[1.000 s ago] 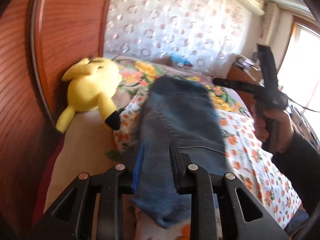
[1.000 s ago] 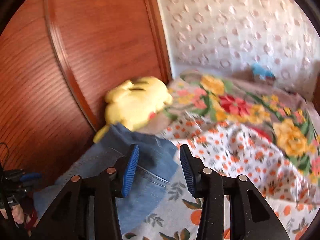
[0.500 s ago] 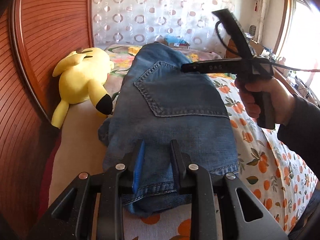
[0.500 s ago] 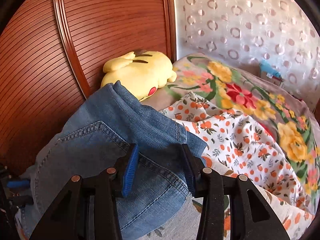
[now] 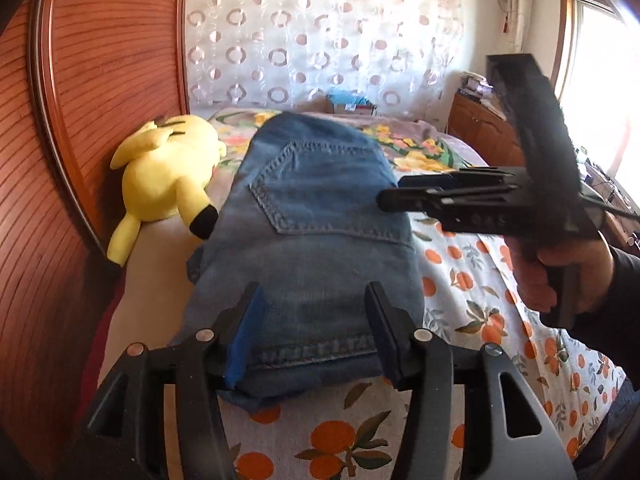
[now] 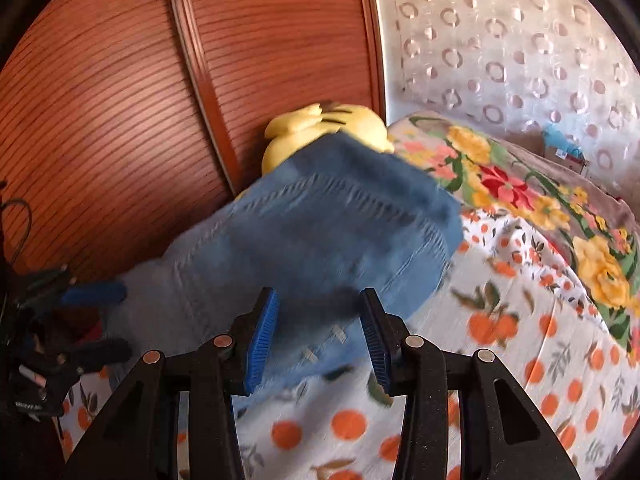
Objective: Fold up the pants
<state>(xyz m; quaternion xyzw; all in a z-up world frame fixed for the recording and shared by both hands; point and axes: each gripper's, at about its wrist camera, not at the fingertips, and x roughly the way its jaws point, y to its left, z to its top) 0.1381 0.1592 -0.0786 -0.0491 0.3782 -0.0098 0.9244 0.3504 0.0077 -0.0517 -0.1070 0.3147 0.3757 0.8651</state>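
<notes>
The blue jeans lie folded on the orange-print sheet, back pocket up and hem nearest me. My left gripper straddles that hem. Its jaws are opening, the cloth lies between them, and the pads do not press on it. My right gripper, held by a hand, hovers over the jeans' right side with nothing in it. In the right wrist view the right gripper stands open above the blurred jeans. The left gripper sits at their far left end.
A yellow plush toy lies left of the jeans against the wooden headboard. A floral blanket covers the far part of the bed. Behind it are a patterned curtain, a small box and a wooden cabinet.
The left jaws, shut on the jeans' edge before, have spread apart. The jeans have come down flat onto the sheet. The right gripper has dropped lower over them.
</notes>
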